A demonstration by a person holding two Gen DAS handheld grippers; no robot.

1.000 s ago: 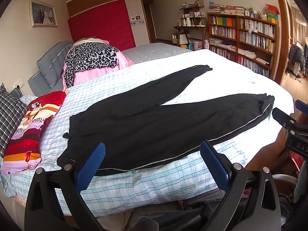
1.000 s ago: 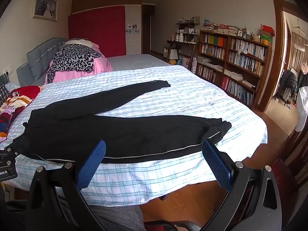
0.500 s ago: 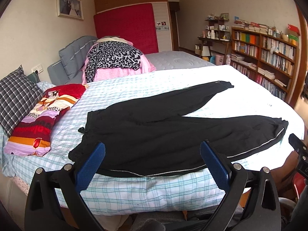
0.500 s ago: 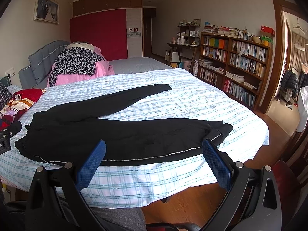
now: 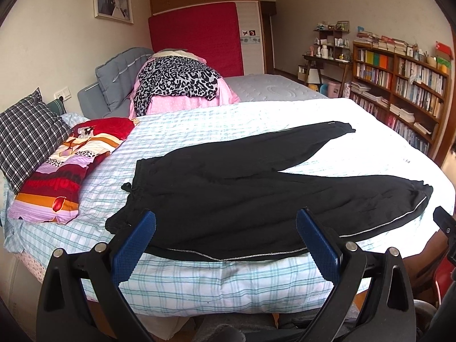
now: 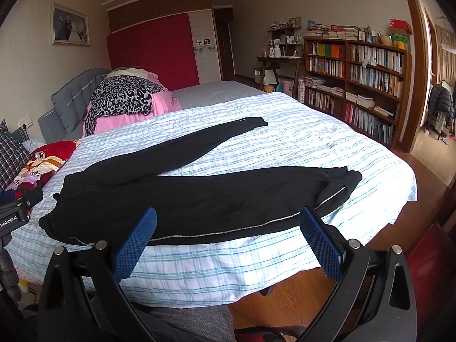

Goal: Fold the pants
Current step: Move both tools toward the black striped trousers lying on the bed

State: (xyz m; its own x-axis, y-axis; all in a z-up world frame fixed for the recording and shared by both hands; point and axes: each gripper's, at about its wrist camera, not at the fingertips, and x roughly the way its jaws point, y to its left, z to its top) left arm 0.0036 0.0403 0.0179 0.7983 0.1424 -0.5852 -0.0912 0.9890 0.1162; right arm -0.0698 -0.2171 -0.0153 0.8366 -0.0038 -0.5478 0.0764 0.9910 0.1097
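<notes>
Black fabric pants with a thin silver side stripe [image 5: 256,196] lie flat, legs spread in a V, on the plaid-sheeted bed [image 5: 216,285]. Left gripper [image 5: 225,245] and right gripper [image 6: 228,242]: fingers wide apart, holding nothing, before the bed's near edge.

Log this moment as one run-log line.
stage: pre-grasp | black pants flat, legs spread, on checked bedspread | left hand-held gripper open, short of bed | right hand-held gripper open, short of bed | folds: none

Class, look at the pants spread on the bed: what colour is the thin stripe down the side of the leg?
Silver-grey, on black pants; clearest in the right wrist view.
</notes>
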